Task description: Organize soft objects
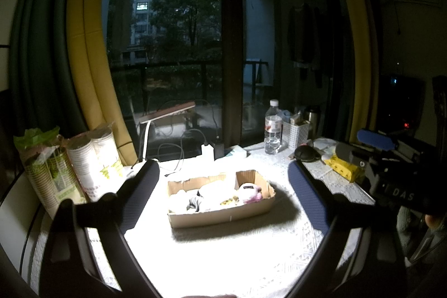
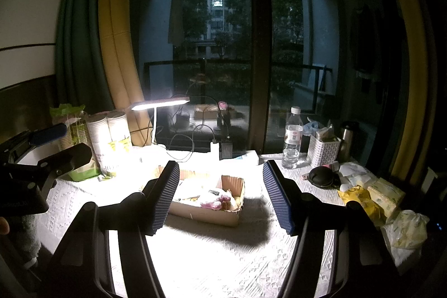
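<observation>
A shallow cardboard box (image 1: pixel 223 214) sits in the middle of the white-clothed table (image 1: pixel 223 264). It holds soft things: a pink and white plush (image 1: pixel 251 193), white cloth (image 1: pixel 212 194) and a grey piece. It also shows in the right wrist view (image 2: pixel 206 214), with the pink plush (image 2: pixel 213 201) inside. My left gripper (image 1: pixel 223 194) is open and empty, held above the table before the box. My right gripper (image 2: pixel 220 197) is open and empty, also before the box. Each gripper shows at the edge of the other's view.
Stacked paper cups (image 1: pixel 92 161) stand at the left. A lit desk lamp (image 2: pixel 160 104), cables and chargers are behind the box. At the right are a water bottle (image 1: pixel 273 127), white basket (image 1: pixel 296 134), black pouch (image 1: pixel 306 152), yellow packets (image 2: pixel 360 200) and tissues.
</observation>
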Tool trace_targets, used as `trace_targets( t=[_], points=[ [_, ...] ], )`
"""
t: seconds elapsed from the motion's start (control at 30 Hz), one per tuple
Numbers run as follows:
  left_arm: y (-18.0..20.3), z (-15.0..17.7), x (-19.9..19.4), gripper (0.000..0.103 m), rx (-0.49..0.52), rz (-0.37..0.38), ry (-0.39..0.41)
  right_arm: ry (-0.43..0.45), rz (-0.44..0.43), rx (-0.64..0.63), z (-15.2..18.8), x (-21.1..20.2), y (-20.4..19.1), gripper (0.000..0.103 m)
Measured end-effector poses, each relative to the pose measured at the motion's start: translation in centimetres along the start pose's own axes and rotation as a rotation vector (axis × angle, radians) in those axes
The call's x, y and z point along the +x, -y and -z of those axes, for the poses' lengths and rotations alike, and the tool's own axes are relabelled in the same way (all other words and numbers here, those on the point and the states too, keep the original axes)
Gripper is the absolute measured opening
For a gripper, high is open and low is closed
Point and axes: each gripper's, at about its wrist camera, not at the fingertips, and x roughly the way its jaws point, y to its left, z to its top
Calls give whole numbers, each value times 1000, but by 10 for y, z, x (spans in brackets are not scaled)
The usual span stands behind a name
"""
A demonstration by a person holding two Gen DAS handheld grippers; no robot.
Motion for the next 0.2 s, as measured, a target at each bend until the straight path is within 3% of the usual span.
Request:
trace_targets(
  t=[0.2],
  points=[
    [3, 0, -2, 94, 10, 1, 18, -19, -8, -3, 4, 5, -1, 65]
  ],
)
